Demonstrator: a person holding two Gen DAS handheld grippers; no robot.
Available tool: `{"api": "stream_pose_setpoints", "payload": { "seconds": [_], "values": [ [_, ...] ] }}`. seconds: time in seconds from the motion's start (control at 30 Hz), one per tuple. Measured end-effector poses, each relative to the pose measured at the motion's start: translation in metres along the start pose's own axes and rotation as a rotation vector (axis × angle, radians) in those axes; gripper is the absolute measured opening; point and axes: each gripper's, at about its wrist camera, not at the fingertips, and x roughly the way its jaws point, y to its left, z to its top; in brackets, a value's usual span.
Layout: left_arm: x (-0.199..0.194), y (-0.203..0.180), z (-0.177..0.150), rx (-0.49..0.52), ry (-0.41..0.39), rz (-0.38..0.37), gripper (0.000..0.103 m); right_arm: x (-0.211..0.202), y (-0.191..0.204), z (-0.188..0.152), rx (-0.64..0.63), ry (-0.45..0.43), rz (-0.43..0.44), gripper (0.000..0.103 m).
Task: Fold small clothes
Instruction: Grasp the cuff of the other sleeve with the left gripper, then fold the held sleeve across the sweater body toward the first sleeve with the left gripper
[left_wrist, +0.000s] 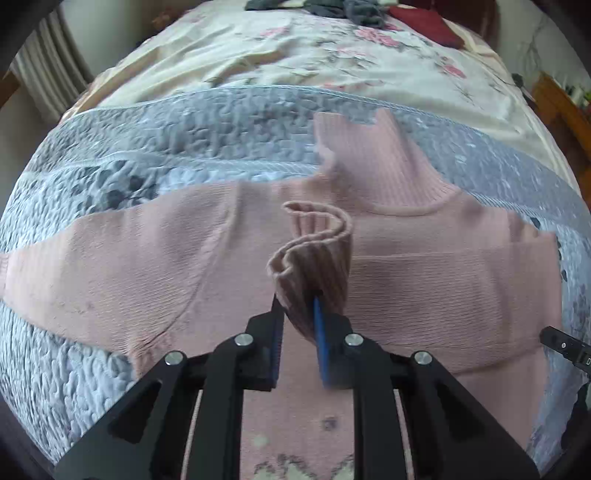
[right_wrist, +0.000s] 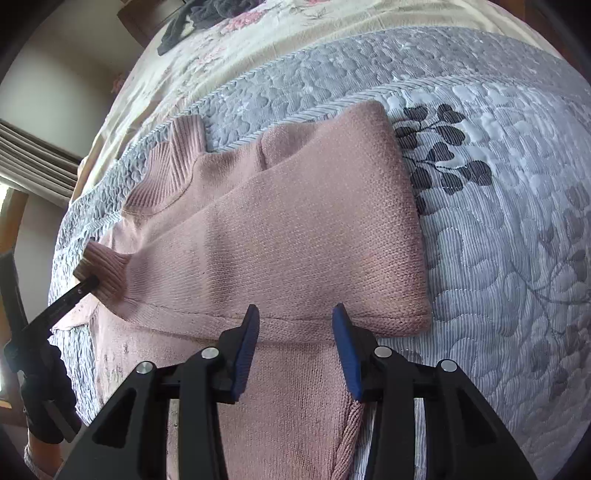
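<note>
Already one sleeve (right_wrist: 295, 229) of the pink sweater (left_wrist: 424, 280) lies folded across its chest on the quilt (right_wrist: 498, 258). Left gripper (left_wrist: 297, 306) pinches that cuff (left_wrist: 314, 251); right gripper (right_wrist: 295, 321) hovers, fingers apart. Other sleeve (left_wrist: 92, 266) remains.

We see a matt pink knit sweater (right_wrist: 295, 229), ribbed at its cuff (left_wrist: 314, 254), on a puckered, quilted grey bedspread (right_wrist: 498, 258). Both grippers, left (left_wrist: 297, 306) and right (right_wrist: 295, 314), look like matt black plastic with shiny metal pins and ridged blue pads (right_wrist: 345, 354).
</note>
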Motion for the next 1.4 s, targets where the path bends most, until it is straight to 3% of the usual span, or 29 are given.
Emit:
{"api": "stream_pose_setpoints", "payload": {
  "seconds": [0.17,0.23,0.33,0.43,0.53,0.67,0.8,0.87,0.97,1.2,1.4],
  "values": [
    [-0.009,0.020,-0.006,-0.060,-0.008,0.002,0.019,-0.008,0.017,0.006,-0.026,-0.022,0.037,0.043],
    [-0.009,0.013,-0.005,-0.055,-0.015,-0.005,0.030,-0.003,0.027,0.007,-0.041,-0.014,0.044,0.043],
    [-0.007,-0.001,-0.008,-0.037,-0.011,-0.043,0.037,0.009,0.040,0.007,-0.060,0.007,0.036,0.043],
    [0.015,-0.009,-0.010,0.003,0.030,-0.045,0.037,0.027,0.042,0.005,-0.049,0.048,0.011,0.043],
    [0.048,-0.008,-0.014,0.011,0.137,-0.080,0.037,0.042,0.041,0.003,-0.043,0.065,-0.021,0.042],
    [0.056,-0.007,-0.014,0.043,0.133,-0.095,0.038,0.048,0.046,0.001,-0.051,0.063,-0.056,0.045],
    [0.044,0.013,-0.010,-0.023,0.130,-0.174,0.038,0.042,0.061,0.001,-0.073,0.055,-0.111,0.049],
    [0.024,0.035,-0.012,-0.051,0.083,-0.169,0.039,0.030,0.072,-0.002,-0.073,0.026,-0.079,0.049],
    [-0.007,0.086,-0.022,-0.126,0.025,-0.149,0.050,0.018,0.100,-0.011,-0.099,0.010,-0.025,0.049],
    [-0.030,0.250,-0.056,-0.323,0.059,0.016,0.053,0.030,0.181,-0.043,-0.228,0.054,0.044,0.050],
    [-0.032,0.373,-0.070,-0.552,0.026,0.038,0.053,0.050,0.232,-0.069,-0.301,0.081,0.043,0.051]
  ]
}}
